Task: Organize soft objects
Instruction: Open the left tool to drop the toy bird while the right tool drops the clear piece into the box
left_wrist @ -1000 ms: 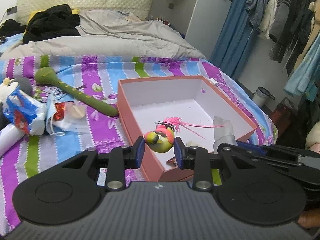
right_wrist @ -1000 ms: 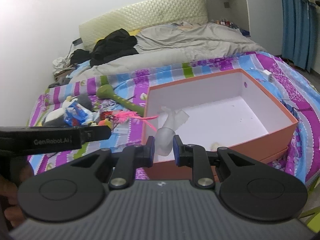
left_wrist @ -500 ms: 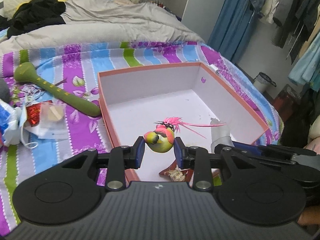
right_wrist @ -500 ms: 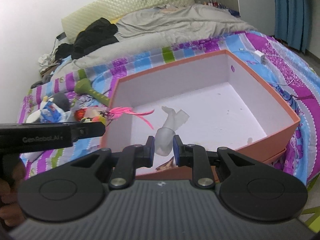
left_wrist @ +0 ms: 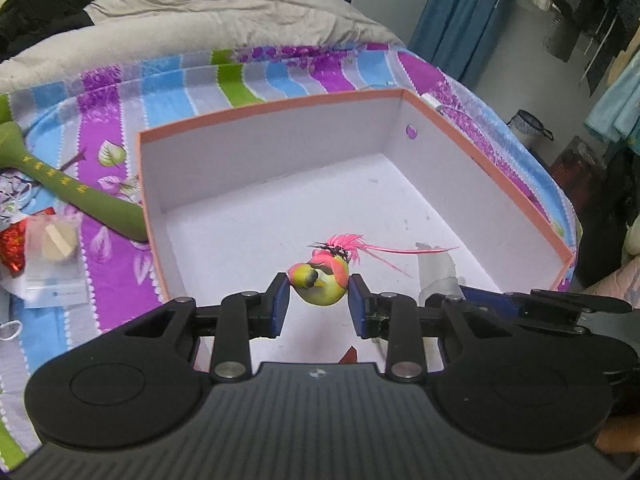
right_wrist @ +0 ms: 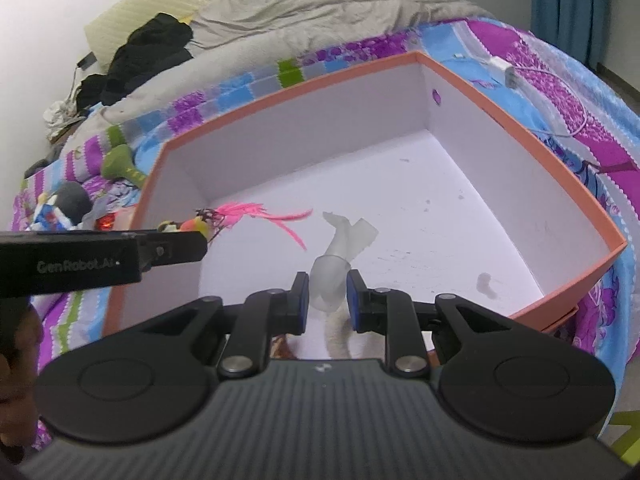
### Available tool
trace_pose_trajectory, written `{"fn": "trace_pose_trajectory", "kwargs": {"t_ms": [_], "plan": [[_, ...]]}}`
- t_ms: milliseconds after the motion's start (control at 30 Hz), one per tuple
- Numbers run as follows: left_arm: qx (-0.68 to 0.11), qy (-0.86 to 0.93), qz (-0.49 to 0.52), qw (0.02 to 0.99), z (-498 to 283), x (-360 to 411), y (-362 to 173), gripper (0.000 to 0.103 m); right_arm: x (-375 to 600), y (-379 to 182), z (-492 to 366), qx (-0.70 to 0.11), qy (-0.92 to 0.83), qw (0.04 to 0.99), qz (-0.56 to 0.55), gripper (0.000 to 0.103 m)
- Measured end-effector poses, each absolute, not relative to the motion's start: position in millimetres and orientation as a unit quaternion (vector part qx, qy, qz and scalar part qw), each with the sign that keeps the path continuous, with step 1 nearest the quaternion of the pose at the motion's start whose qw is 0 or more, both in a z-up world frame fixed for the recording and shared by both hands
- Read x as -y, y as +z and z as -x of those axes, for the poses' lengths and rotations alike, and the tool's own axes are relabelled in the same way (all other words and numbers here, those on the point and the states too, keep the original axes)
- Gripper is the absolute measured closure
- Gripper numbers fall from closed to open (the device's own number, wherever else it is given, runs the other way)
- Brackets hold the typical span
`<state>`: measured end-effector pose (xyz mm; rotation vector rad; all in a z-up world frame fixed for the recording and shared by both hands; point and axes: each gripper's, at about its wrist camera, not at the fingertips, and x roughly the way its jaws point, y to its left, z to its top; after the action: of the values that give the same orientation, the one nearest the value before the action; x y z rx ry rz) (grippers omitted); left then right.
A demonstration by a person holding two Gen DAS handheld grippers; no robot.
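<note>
The left tool (left_wrist: 318,302) is closed to a moderate gap on a toy bird (left_wrist: 320,278). The bird's yellow-green body is clamped between the two blue pads (left_wrist: 279,304), with both pads touching its sides. Its pink feathers (left_wrist: 360,246) are seen extending up and to the right, clear of the pads. The bird is held above the open box (left_wrist: 276,116), over the near part of the white floor.

The right tool (right_wrist: 327,300) is closed to a narrow gap on a translucent piece (right_wrist: 338,258). The lower end of the piece is gripped between the pads, and its upper end is tilted away toward the right. It is likewise held over the box interior, just beside the bird. In the right wrist view, the left tool (right_wrist: 202,240) is seen entering from the left with the bird (right_wrist: 188,225) at its tip, above the box's left wall.

A small pale item (right_wrist: 486,282) is seen lying on the box floor near the right wall; what it is cannot be told. The box is set on a striped bedspread (left_wrist: 256,76). A green stick (left_wrist: 68,192) lies on the bedspread beside the box's left wall, touching or nearly touching it. Further left, a clear packet (left_wrist: 56,256) and a red item (left_wrist: 12,250) are noted. A grey blanket (left_wrist: 208,4) and dark clothes (right_wrist: 148,56) lie behind.
</note>
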<state>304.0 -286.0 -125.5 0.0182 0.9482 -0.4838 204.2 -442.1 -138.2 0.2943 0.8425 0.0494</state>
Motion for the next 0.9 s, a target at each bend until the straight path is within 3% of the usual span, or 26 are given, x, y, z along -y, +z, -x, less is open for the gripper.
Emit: {"fn": "trace_pose_trajectory", "kwargs": {"t_ms": [200,333,900], "plan": [[-0.457,-0.23,0.001,0.859,-306.7,284.5,-130.6,0.065,441.9,-143.8,-211.7,-0.412,0.022,0.901,-0.137,0.076],[-0.451,-0.222,0.006,0.864,-300.0,278.0,-124.1,0.052,443.1,-142.0,-211.0,-0.412,0.02,0.899,-0.144,0.071],[-0.398,-0.218,0.018,0.891,-237.4,239.2,-67.4,0.052,426.6,-93.7,-165.0,-0.362,0.036,0.919,-0.155,0.067]]}}
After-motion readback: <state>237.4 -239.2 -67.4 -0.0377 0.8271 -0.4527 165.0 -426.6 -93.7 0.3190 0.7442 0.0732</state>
